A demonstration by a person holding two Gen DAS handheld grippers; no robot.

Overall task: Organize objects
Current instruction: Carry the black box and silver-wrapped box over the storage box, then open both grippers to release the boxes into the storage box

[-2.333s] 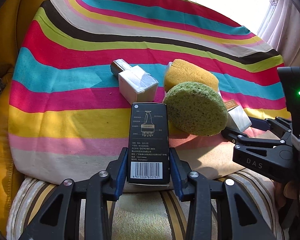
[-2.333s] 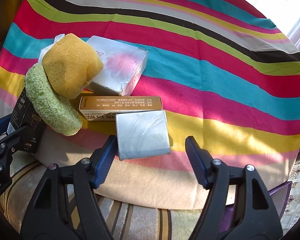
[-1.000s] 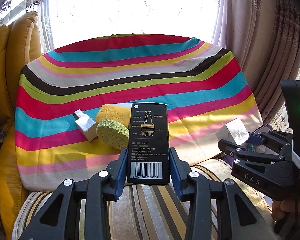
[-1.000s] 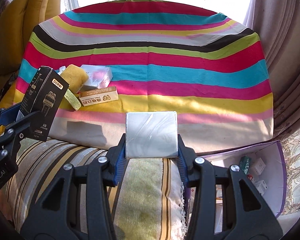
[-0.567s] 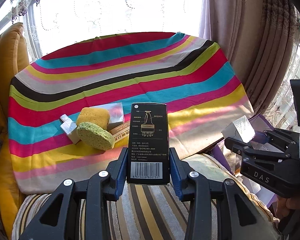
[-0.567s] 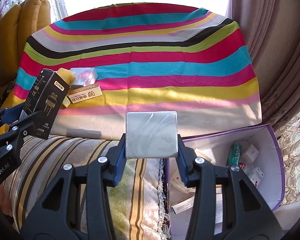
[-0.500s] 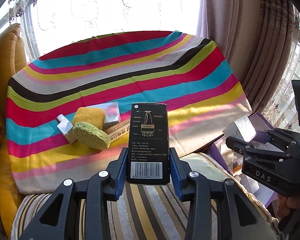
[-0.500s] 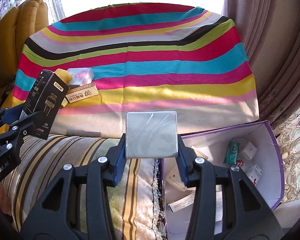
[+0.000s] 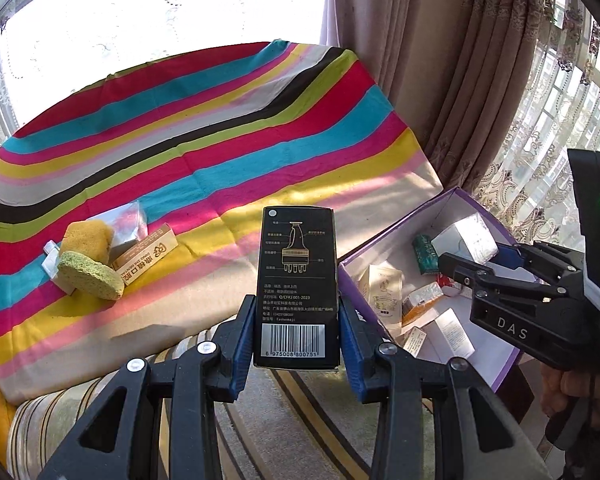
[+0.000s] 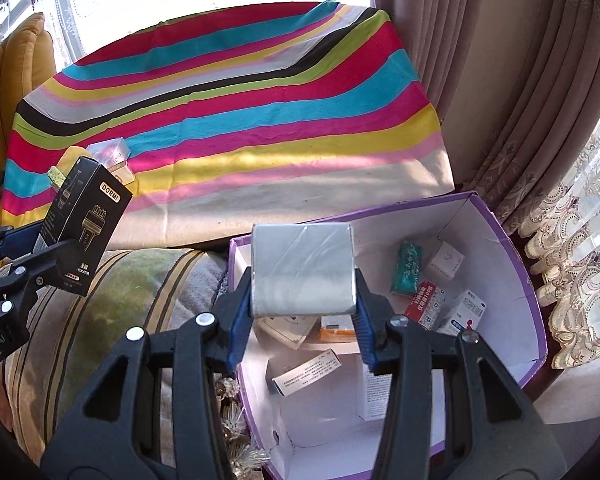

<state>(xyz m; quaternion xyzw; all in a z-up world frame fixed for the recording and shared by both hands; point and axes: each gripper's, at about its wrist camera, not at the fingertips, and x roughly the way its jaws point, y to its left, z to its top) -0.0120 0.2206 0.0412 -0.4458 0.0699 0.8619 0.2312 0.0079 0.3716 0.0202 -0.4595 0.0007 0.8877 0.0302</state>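
Note:
My left gripper [image 9: 296,344] is shut on a tall black box [image 9: 295,280] with a barcode, held upright above the striped cushion; it also shows in the right wrist view [image 10: 84,232]. My right gripper [image 10: 302,308] is shut on a silver wrapped box [image 10: 302,270], held above the near left part of the purple-edged white bin [image 10: 512,264]. In the left wrist view the silver box [image 9: 466,238] and the right gripper [image 9: 480,264] hang over the bin [image 9: 384,248].
A striped cloth [image 9: 220,152] bears a yellow sponge [image 9: 87,236], a green sponge [image 9: 90,280], a gold box [image 9: 146,258] and wrapped boxes. The bin holds several small boxes [image 10: 426,300]. Curtains [image 10: 500,80] stand to the right. A striped cushion [image 10: 120,300] lies below.
Both grippers have swung right with their boxes. The bin has come fully into view, and the silver box now hangs over it. The sponges have slid to the left.

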